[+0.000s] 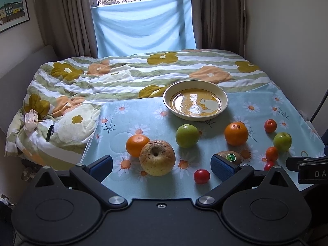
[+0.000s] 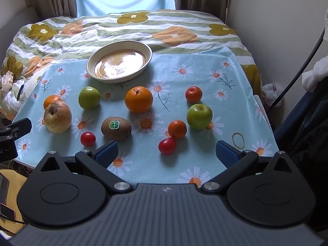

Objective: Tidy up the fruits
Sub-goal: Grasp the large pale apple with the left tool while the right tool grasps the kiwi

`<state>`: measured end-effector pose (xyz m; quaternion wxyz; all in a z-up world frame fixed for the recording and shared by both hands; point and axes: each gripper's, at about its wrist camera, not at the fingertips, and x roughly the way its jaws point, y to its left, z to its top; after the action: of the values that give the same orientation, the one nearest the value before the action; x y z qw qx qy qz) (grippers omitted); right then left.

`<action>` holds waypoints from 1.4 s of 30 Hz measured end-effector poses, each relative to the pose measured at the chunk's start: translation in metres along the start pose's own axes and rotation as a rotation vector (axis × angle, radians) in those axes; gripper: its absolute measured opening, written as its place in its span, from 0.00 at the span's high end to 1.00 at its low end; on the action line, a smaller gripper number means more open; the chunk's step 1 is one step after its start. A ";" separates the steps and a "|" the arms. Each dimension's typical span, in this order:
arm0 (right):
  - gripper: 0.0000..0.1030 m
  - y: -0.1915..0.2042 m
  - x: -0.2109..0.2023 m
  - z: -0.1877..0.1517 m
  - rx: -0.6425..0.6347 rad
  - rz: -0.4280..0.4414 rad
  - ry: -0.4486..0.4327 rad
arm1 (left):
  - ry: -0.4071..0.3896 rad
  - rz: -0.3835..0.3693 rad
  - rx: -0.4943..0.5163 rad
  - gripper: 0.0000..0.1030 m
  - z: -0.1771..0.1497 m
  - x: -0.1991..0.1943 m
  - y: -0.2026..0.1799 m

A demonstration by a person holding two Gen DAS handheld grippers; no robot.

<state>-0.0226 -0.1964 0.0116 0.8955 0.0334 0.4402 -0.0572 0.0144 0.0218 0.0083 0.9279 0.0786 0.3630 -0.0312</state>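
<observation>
Both grippers hang back at the near edge of the worktop (image 2: 205,71), which wears a pale blue daisy cloth, w/ nothing picked up yet. The left gripper (image 1: 162,166) has its fingers spread wide and empty, lined up on the big blemished yellow apple (image 1: 157,157), which sits right btwn the blue pads, prob. the first pick. The right gripper (image 2: 167,153) is likewise spread wide and empty, w/ a red tomato (image 2: 167,146) just ahead of the gap. The empty bowl (image 2: 90,65) sits at the far edge, centre-ish, so both sides can reach it; looks like the drop spot for the fruit, though that's a guess from the task. The fruit is scattered loose across the cloth, mostly apart, so fingers can get round each piece: a large orange (image 2: 139,99) mid-cloth, a green apple (image 2: 89,97) to its left, a second green apple (image 2: 199,113) on the right, two small mandarins (image 2: 193,94) (image 2: 177,129), a second tomato (image 2: 88,139) near the kiwi (image 2: 116,128). One more orange (image 1: 137,145) touches the yellow apple from behind, so that pair may shift together. A rubber band (image 2: 238,140) lies at right, not fruit. Writing: the kiwi has a green oval sticker, text too small to read; "DA" shows on the other gripper's body at the left view's right edge, rest cut off.
</observation>
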 end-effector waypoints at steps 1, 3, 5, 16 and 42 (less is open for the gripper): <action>0.00 0.001 0.000 0.001 0.000 0.001 0.003 | -0.002 0.001 0.006 0.00 0.000 0.000 0.001; 0.00 0.004 0.001 0.002 0.002 0.002 0.012 | -0.007 0.007 0.024 0.00 0.000 0.001 0.003; 0.00 0.007 0.005 0.002 0.006 -0.003 0.020 | -0.010 0.011 0.041 0.00 0.000 0.004 0.005; 0.00 0.035 0.048 0.003 0.057 0.031 0.012 | -0.006 0.025 0.100 0.00 -0.012 0.053 0.024; 0.00 0.069 0.144 0.000 0.194 0.047 0.049 | 0.036 -0.035 0.143 0.19 -0.032 0.146 0.007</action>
<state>0.0738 -0.1383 -0.1012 0.8781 0.1318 0.4533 -0.0778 0.1008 0.0336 -0.1126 0.9126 0.1386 0.3778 -0.0719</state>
